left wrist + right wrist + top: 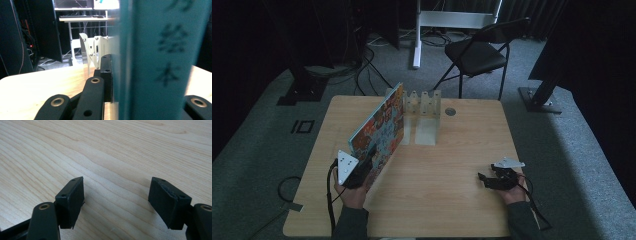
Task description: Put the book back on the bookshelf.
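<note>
Forearms in dark sleeves come in from the six o'clock edge of the wooden table (447, 200), each hand holding a gripper. At about four o'clock the right gripper (484, 180) rests low on the bare wood, well apart from everything else; in the right gripper view its black jaws stand wide apart with nothing but wood grain between them, one pad (72, 200) to the left and the other to the right. At about eight o'clock the left gripper (362, 167) pinches the near end of a picture book (379, 132), which stands on its long edge and runs away toward twelve o'clock, its colourful cover facing the middle of the table. In the left gripper view the book's teal spine (160, 60), printed with dark characters, rises upright between the jaws, which press against it on both sides. Beyond the book's far end, near twelve o'clock, stands a clear acrylic rack (422, 107) with upright dividers; the book's far corner is just beside it, though I cannot tell whether they touch. Past the table, a black folding chair (477, 52) stands on the grey carpet.
</note>
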Motion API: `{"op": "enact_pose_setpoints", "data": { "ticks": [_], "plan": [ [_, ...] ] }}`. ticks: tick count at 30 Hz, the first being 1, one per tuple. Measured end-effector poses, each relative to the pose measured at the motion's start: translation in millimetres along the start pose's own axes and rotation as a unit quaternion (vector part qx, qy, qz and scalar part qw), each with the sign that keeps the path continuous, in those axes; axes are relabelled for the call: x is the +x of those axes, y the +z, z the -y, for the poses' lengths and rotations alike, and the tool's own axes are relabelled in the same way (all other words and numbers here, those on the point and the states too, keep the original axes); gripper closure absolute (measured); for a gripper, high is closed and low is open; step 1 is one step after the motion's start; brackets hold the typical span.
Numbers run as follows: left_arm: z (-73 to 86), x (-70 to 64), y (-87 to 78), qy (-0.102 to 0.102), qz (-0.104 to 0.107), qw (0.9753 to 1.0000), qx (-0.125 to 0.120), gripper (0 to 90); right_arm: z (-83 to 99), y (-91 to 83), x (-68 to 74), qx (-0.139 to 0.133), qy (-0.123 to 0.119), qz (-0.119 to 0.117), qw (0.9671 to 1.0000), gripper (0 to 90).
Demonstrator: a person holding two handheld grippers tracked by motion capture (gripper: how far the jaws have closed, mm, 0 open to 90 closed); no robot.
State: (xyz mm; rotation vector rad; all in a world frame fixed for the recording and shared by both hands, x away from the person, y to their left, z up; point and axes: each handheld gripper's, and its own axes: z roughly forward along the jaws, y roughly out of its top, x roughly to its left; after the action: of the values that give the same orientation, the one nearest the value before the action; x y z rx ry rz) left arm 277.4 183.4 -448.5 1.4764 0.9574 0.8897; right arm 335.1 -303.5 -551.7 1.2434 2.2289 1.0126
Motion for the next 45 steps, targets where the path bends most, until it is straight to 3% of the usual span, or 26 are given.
{"op": "enact_pose_setpoints", "data": {
  "ticks": [26,45],
  "plan": [
    [-1.0,-0.9,16.1,-0.012,-0.037,0.9992,-0.006,80.8,0.0,0.0,-0.1,0.000,0.000,-0.001,1.0000,28.3],
    [-1.0,-5.4,28.7,-0.004,-0.055,0.9985,0.000,80.8,0.0,-0.1,-0.2,0.000,0.001,-0.001,1.0000,28.3]
  ]
}}
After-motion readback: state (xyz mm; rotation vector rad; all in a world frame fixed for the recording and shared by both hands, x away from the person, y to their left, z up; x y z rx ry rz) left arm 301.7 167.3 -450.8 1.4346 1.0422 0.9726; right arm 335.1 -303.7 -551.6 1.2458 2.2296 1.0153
